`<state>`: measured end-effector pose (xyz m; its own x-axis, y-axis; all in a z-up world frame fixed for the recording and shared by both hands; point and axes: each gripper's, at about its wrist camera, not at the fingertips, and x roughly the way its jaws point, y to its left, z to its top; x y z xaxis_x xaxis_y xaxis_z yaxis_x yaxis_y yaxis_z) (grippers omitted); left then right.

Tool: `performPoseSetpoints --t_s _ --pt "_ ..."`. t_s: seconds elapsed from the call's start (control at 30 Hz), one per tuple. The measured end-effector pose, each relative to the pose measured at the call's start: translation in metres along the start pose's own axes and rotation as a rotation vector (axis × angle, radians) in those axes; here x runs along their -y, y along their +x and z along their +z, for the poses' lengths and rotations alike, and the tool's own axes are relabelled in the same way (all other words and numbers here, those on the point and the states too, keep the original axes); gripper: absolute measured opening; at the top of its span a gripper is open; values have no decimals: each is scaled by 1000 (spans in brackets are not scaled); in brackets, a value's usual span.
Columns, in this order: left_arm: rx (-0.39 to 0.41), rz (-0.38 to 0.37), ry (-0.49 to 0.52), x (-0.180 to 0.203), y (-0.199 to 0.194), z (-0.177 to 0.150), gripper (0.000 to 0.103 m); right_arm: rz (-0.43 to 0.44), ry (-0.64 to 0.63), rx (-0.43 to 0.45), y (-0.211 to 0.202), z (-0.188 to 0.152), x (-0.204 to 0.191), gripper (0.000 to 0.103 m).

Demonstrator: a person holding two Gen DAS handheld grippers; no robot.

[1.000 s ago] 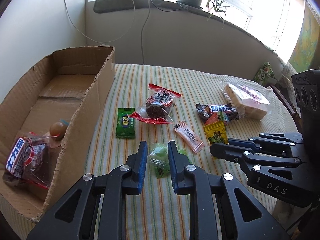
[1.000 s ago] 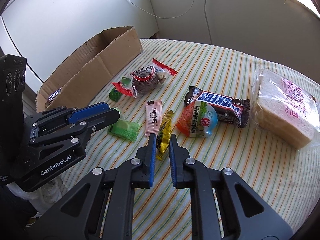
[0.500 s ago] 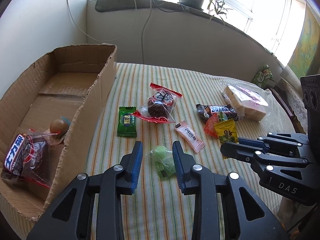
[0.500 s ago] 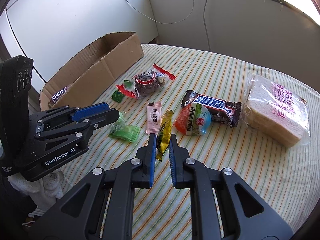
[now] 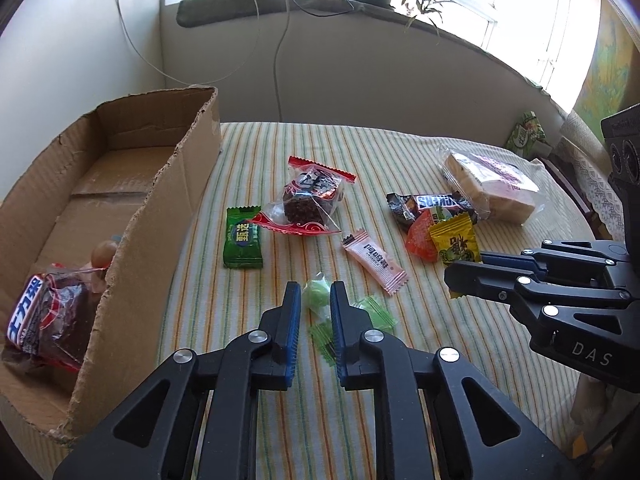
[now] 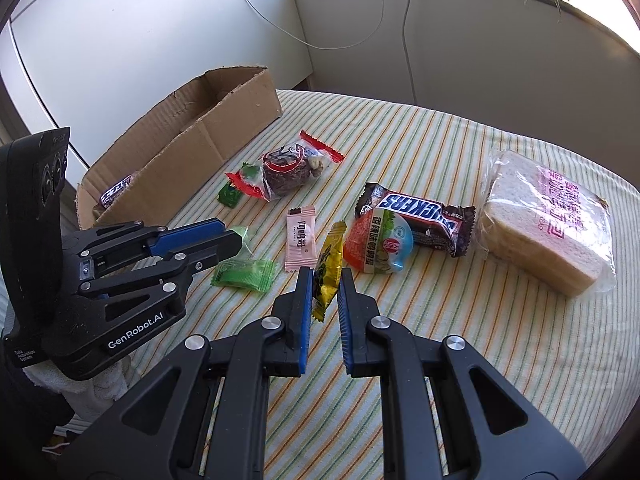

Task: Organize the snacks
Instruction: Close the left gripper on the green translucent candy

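My left gripper (image 5: 315,294) is shut on a light green wrapped candy (image 5: 317,303), just above the striped cloth; it also shows in the right wrist view (image 6: 236,236). My right gripper (image 6: 325,276) is shut on a yellow snack packet (image 6: 328,270), lifted off the cloth; the packet shows in the left wrist view (image 5: 455,245). The cardboard box (image 5: 172,184) stands at the left and holds a chocolate packet (image 5: 44,320) and a small round candy (image 5: 103,254).
On the cloth lie a dark green packet (image 5: 243,238), a red-edged brownie bag (image 5: 314,200), a pink sachet (image 5: 374,262), a Snickers bar (image 6: 416,214), a red jelly cup (image 6: 378,246), wrapped bread (image 6: 546,220) and a green wrapper (image 6: 244,274). The table edge is near.
Both grippers have risen a little from the cloth, each still holding its snack. The left jaws opened briefly around the green candy and have closed on it again.
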<state>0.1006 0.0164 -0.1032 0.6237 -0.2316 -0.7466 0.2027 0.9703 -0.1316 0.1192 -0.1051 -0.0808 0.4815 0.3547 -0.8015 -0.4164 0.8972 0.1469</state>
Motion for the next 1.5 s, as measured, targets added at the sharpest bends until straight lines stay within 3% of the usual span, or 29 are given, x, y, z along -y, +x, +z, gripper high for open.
performPoseSetpoints --t_s 0.2,0.23,0.33,0.37,0.6,0.83,0.97,1.17,1.5 --pt "-22 8 -10 -3 6 1 2 -4 1 3 -1 0 0 12" --pt "-11 7 -16 -3 3 2 8 -4 3 5 -2 0 1 13" --pt "1 -62 -50 -3 -3 5 37 -7 16 7 -4 -1 5 12" --pt "2 -70 -50 -2 -3 7 39 -8 20 9 -5 -1 7 12" --pt "-54 -73 141 24 6 4 39 -8 33 24 -19 -5 15 12" --pt "-84 -47 213 26 14 -3 40 -3 36 11 -13 -11 16 12" --pt "-96 -71 248 31 8 -9 31 -4 42 17 -15 -12 18 12" --pt "-92 -74 209 26 5 -12 20 -8 44 16 -15 -12 19 12" --pt "-46 -92 136 20 -13 -12 19 -6 33 22 -16 -9 12 12"
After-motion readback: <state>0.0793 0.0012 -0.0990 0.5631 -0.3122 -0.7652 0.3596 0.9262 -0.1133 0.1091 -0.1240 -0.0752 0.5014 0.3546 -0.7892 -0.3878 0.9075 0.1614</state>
